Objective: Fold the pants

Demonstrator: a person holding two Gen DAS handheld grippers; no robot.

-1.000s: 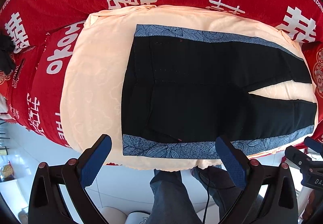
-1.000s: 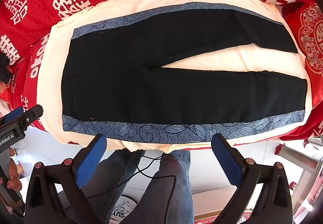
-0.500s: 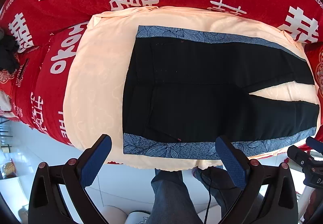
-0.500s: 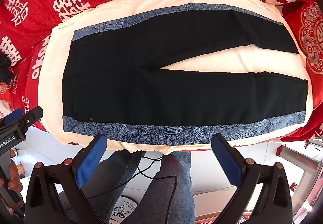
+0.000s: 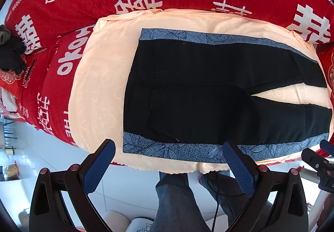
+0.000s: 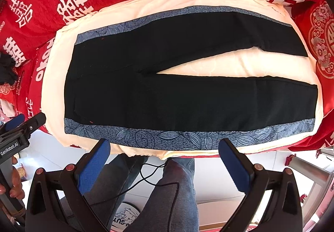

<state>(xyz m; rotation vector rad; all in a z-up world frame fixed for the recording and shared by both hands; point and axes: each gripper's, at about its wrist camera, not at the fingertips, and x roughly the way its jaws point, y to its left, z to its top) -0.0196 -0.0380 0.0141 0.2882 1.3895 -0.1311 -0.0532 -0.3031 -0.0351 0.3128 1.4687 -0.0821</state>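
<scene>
— Two grippers are held up over the near edge, and nothing is gripped yet. The left gripper (image 5: 168,161) is spread wide, and so is the right gripper (image 6: 165,158). Nothing is seen between the jaws but air.

— Where are the pants (image 5: 208,94) found?

— They are laid flat on the cream cushion (image 5: 98,85), past the jaw tips. The waist is seen ahead of the left jaws. The two legs (image 6: 229,102) are spread in front of the right jaws, with a gap left between them. The blue flowery stripe (image 6: 167,137) is set closest to both pairs of tips.

— What could be done wrong from here?

— Only the top layer might be pinched if the jaws are closed too high. Then the cloth under it would be left behind, and a lumpy fold would be made.

— Anything else?

— The cream cover could be grabbed with the stripe, because it is soft and sits right under the edge. The legs could also be folded crooked if one side is lifted before the other.
</scene>
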